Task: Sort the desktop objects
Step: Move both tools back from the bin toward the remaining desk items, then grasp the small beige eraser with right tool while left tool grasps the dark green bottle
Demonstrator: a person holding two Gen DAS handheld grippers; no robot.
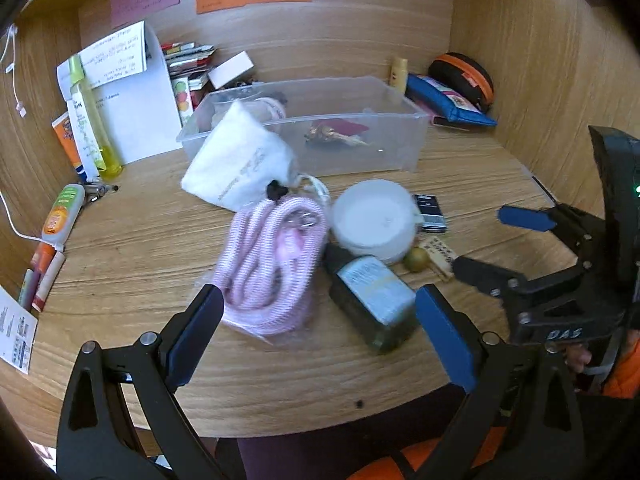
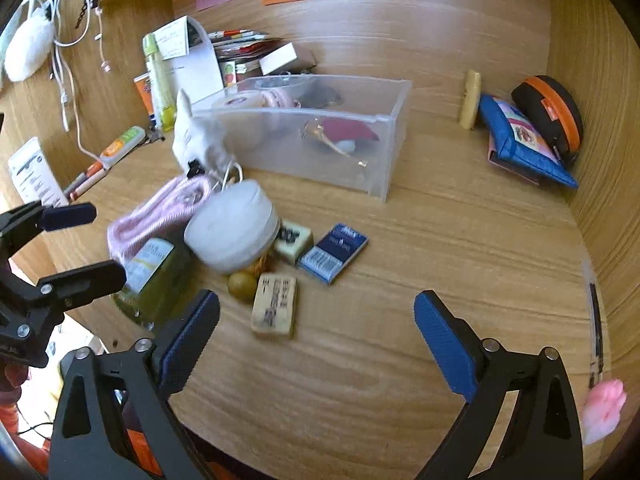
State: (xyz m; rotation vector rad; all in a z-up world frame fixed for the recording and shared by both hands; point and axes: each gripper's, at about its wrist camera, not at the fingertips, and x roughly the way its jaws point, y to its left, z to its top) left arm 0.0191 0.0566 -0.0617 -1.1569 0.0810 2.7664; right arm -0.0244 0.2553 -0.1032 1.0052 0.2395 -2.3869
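Approaching clutter beside clear plastic bin. Left gripper spread, empty, straddling coiled pink rope and dark green glass bottle; pick one, centre it. Right gripper spread, empty, near beige rectangular eraser.

Pink-white striped cord; bottle seemingly olive-green.

Empty wide-spread right tongs above eraser.

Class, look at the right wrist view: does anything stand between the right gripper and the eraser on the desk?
Nothing visible does. The open right gripper faces the eraser directly, bare desk between them.
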